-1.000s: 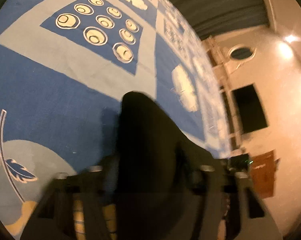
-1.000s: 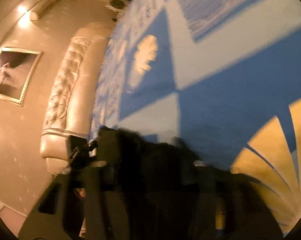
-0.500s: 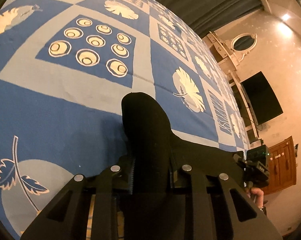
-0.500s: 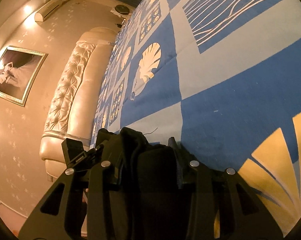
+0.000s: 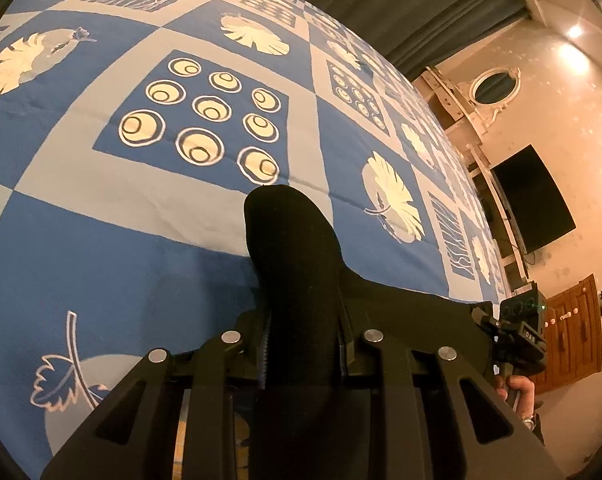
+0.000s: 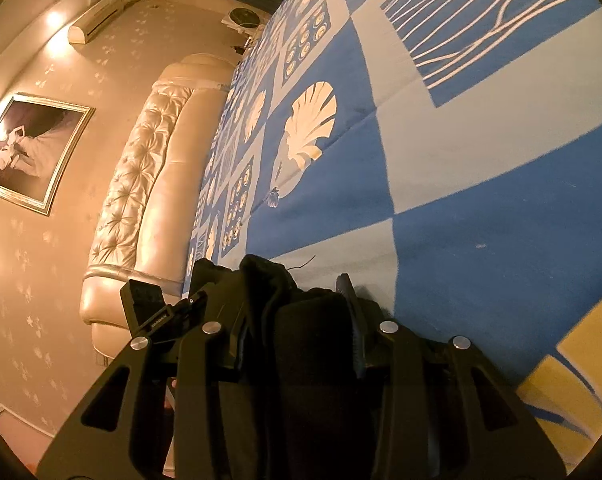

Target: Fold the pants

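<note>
Both hand-held grippers are pinching the black, soft knit pants and holding them above the blue-and-grey patchwork bedspread with cream shell and ring prints. The left gripper is clamped narrowly on a rounded bunch of the fabric that is sticking up past its fingertips; its jaws have just been closing on that cloth. The right gripper is gripping a thicker, rumpled wad of the same pants, its jaws standing somewhat wider around it. In the left wrist view the pants are stretching from the left gripper across to the right gripper, with a hand showing beneath it, just off the bedspread's near edge.

The step in hand looks like carrying a held edge out over the bedspread to lay the garment down for a fold. To do it well, both grips should be kept firm so the thick cloth is not slipping. The two grippers should be travelling together and level, holding the stretch between them taut but not strained. The fabric should be lowered onto the bedspread's flat middle before either jaw is loosening.
</note>
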The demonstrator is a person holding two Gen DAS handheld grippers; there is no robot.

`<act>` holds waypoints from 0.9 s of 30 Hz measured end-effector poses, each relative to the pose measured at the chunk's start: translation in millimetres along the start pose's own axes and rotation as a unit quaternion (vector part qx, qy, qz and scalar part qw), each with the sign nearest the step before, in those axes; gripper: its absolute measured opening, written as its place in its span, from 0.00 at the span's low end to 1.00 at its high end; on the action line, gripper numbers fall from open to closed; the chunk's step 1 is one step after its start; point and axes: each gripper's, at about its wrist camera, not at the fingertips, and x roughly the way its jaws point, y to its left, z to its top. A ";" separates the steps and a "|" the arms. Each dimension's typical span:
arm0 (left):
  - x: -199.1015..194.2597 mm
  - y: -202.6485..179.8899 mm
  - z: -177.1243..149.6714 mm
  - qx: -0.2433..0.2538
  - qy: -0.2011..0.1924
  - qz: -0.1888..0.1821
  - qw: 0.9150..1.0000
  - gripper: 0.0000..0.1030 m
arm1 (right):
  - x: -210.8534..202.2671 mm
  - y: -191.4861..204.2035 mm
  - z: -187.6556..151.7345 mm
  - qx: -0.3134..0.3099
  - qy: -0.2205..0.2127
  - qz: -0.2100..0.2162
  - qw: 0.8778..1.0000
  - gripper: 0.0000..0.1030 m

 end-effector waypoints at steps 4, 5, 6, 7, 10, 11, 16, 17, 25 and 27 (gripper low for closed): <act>-1.3 3.2 2.7 0.001 -0.001 0.002 1.000 0.24 | -2.9 0.6 -1.1 0.001 -0.001 -0.002 1.000 0.35; -1.5 3.6 2.8 0.001 -0.001 0.002 1.000 0.24 | -1.3 1.4 -0.9 0.001 0.000 -0.002 1.000 0.35; -1.5 3.7 2.9 0.002 -0.001 0.002 1.000 0.24 | -0.9 1.6 0.6 0.001 0.000 -0.002 1.000 0.35; -1.4 4.8 3.7 0.001 -0.001 0.002 1.000 0.24 | 0.5 2.4 1.0 0.001 0.001 -0.003 1.000 0.35; -1.8 6.0 4.2 0.001 -0.001 0.001 1.000 0.24 | 4.5 5.7 2.3 0.000 0.003 -0.004 1.000 0.35; -2.0 7.3 5.3 0.000 -0.001 0.001 1.000 0.24 | 3.4 4.7 2.4 0.001 0.003 -0.005 1.000 0.35; -2.9 12.5 11.7 -0.001 -0.001 0.002 1.000 0.24 | 5.0 5.2 3.3 0.001 0.002 -0.004 1.000 0.35; -3.1 13.3 13.9 -0.001 -0.002 0.003 1.000 0.24 | 5.2 4.3 4.3 0.002 0.002 -0.004 1.000 0.35; -4.6 23.4 21.4 -0.013 -0.008 -0.004 1.000 0.24 | 14.5 5.9 7.6 0.010 -0.005 0.003 1.000 0.35; -2.9 28.5 22.4 -0.022 -0.007 -0.012 1.000 0.24 | 17.4 3.1 8.3 0.013 -0.005 0.005 1.000 0.35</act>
